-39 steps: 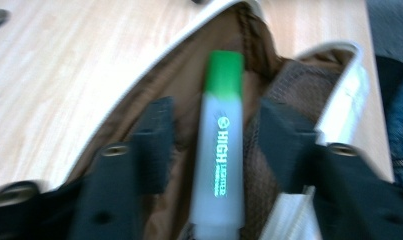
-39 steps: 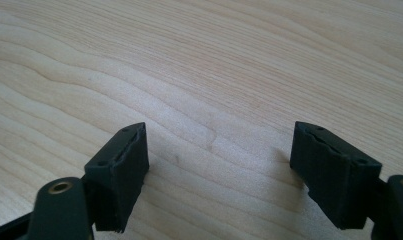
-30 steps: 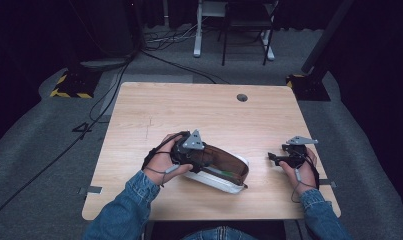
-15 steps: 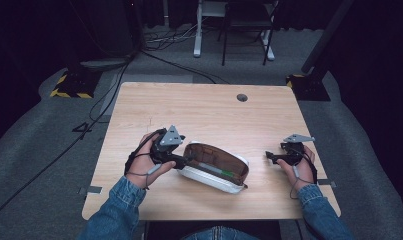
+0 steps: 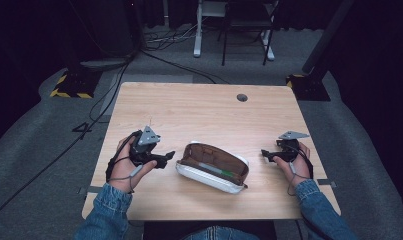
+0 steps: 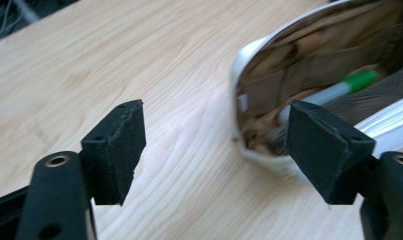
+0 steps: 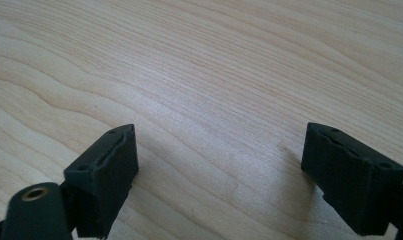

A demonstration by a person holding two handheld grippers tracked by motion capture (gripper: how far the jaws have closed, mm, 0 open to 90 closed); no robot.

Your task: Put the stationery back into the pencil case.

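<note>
Lying open near the middle of the near half of the wooden counter (image 5: 199, 107), a white pencil case (image 5: 212, 168) with a brown lining sits at a slant, its left end a little farther from the person than its right end. Inside it a pen with a green cap (image 6: 361, 80) rests along the lining. The left claw (image 5: 165, 159) is just to the left of the case's left end, not touching it; its jaws stand apart and have just been opening, with nothing but bare wood between them in the left gripper view (image 6: 214, 145), where the case's mouth shows beyond the right-hand jaw. The right claw (image 5: 265, 154) hovers to the right of the case, apart from it, and its jaws also stand wide, having just been opening, with bare counter between them in the right gripper view (image 7: 219, 175). Each claw points inward toward the case from its own side
</note>
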